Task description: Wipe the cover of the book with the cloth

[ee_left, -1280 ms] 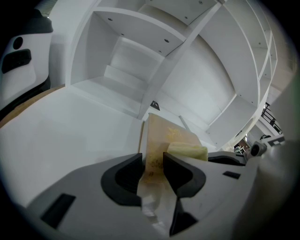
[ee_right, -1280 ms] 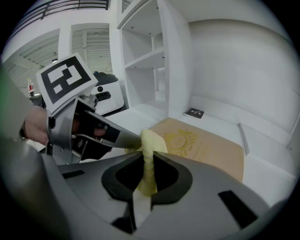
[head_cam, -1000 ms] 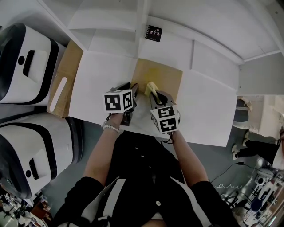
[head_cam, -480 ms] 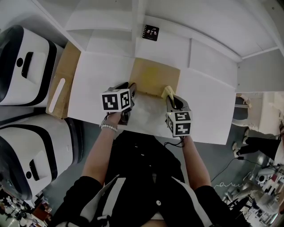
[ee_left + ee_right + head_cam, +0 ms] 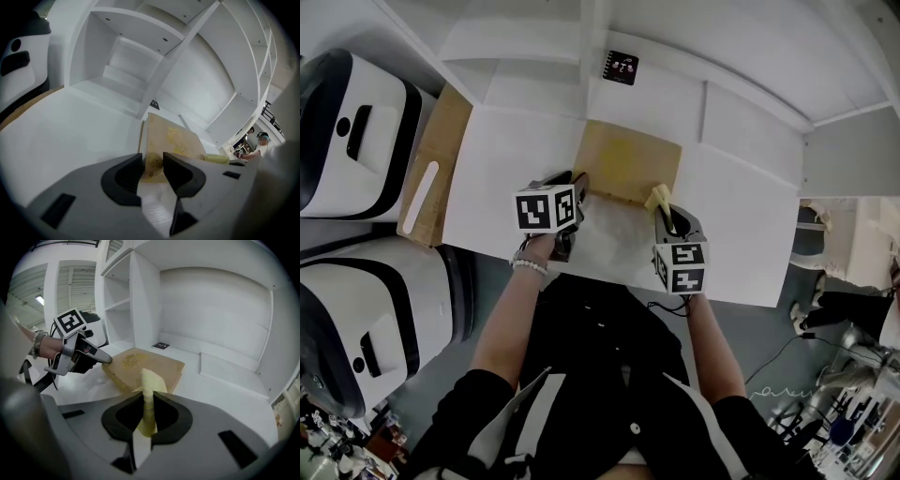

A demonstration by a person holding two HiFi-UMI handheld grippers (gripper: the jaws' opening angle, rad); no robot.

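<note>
The book (image 5: 628, 161) lies flat on the white table (image 5: 516, 178), cover up, its near edge toward the person. The main change is on the right. A second ago the right gripper (image 5: 666, 212) had the cloth (image 5: 657, 197) over the near middle of the cover, close to the left gripper (image 5: 577, 186). By half a second ago it had swept sideways to the book's near right corner, and it has hardly shifted since. Its jaws are closed tight on the yellow cloth, and a folded wad stands up between the pads. From these views I cannot tell whether the cloth touches the cover now or sits just off its edge. The left gripper has kept its place at the near left corner. Its jaws stand well apart with that corner between the tips, and it seems to steady the book, with no clear sign that the pads press on it. I read the move as one wiping pass along the near strip of the cover, now at its end. The far part of the cover probably still needs the cloth, so the next stroke likely starts further up the book and runs back toward the left.
</note>
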